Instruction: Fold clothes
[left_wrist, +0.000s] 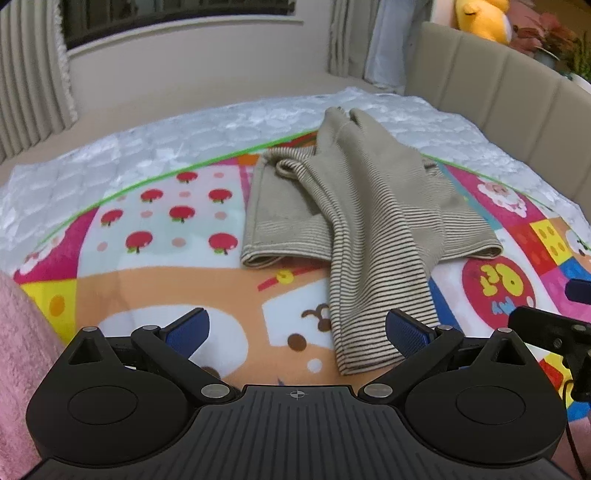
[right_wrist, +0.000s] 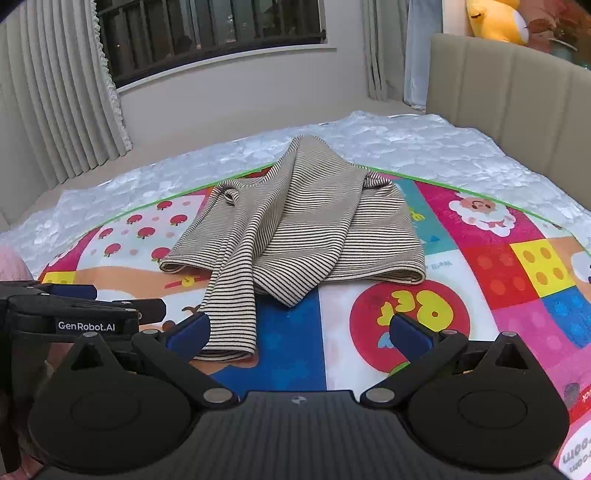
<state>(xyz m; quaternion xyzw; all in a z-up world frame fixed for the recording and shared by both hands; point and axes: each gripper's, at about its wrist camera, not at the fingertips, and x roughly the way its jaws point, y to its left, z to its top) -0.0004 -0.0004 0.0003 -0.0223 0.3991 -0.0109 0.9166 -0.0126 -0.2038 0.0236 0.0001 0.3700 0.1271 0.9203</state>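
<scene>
A beige top with thin dark stripes (left_wrist: 354, 206) (right_wrist: 303, 229) lies loosely heaped on a colourful play mat (left_wrist: 166, 229) (right_wrist: 461, 266). One long sleeve (left_wrist: 365, 317) (right_wrist: 231, 314) trails toward me, its cuff near the grippers. My left gripper (left_wrist: 295, 330) is open, the sleeve cuff just inside its right fingertip (left_wrist: 408, 334), not held. My right gripper (right_wrist: 299, 334) is open too, the cuff beside its left fingertip (right_wrist: 190, 334). The left gripper's body (right_wrist: 74, 314) shows at the left of the right wrist view.
The mat covers a quilted white mattress (left_wrist: 184, 129) (right_wrist: 443, 147). A beige padded headboard (left_wrist: 498, 103) (right_wrist: 517, 92) rises at the right, with a yellow plush toy (left_wrist: 484, 18) above it. Curtains (right_wrist: 55, 92) and a window stand behind. Pink fabric (left_wrist: 18, 350) is at the left edge.
</scene>
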